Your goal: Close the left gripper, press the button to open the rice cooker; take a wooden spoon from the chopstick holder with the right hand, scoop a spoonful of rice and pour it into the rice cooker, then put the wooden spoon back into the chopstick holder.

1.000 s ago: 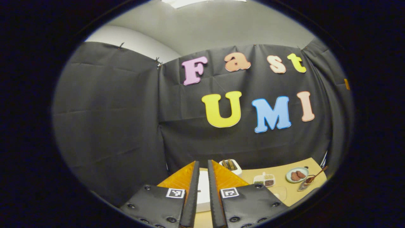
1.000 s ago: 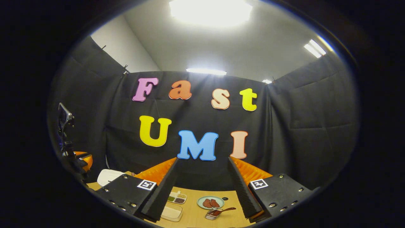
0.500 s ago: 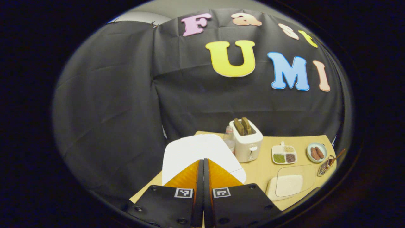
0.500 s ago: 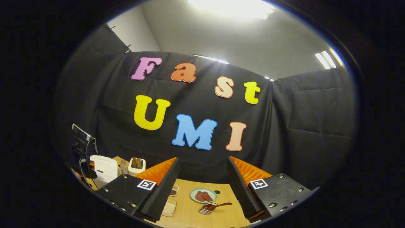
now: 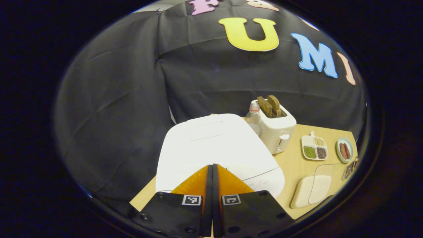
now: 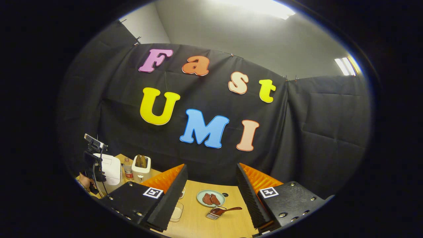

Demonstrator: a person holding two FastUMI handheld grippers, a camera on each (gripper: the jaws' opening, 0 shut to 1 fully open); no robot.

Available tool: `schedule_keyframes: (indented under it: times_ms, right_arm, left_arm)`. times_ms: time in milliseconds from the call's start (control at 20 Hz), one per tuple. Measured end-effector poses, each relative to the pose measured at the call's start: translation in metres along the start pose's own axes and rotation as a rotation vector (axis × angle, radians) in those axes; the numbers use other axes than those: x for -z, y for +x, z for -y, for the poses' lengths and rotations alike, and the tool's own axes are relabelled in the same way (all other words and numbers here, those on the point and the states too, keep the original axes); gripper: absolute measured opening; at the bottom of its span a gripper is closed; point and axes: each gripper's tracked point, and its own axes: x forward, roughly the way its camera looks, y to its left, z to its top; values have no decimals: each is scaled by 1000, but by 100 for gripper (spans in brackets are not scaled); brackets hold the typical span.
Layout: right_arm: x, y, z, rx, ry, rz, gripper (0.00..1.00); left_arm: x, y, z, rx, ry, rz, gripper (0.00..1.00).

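I see the white rice cooker at the counter's left end, lid down, right under my left claw, whose fingers are pressed together with nothing between them. Just right of the cooker stand a clear bottle and a white toaster with two slices up. Beyond those sit a divided dish of grains and a plate of sausages. In the right gripper view my right claw is spread wide and empty above the counter; the wooden spoon leans in the chopstick holder, near the plate. The cooker shows far left there.
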Motion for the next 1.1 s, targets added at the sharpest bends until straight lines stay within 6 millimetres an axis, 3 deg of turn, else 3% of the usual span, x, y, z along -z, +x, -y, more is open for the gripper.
schedule_keyframes:
  times_ms: [50, 100, 300, 600, 900, 1100]
  right_arm:
    - [1, 0, -1, -2, 1, -4, 90]
    - [0, 0, -3, -9, 7, -6, 90]
    - [-2, -2, -10, -30, 24, -5, 90]
    - [7, -16, -1, -18, 36, -19, 90]
    - [8, -28, 6, -7, 50, -16, 90]
    - [7, -35, 12, 10, 31, -4, 91]
  left_arm:
    - [10, -1, 1, 0, -1, -39, 9]
    - [0, 1, 1, 2, 18, 8, 9]
    - [1, 0, 1, 3, 45, -7, 9]
    - [7, -10, 1, 36, -77, -2, 10]
    - [-4, 13, 0, -23, 67, -56, 10]
    - [-6, 12, -1, -41, 70, -72, 8]
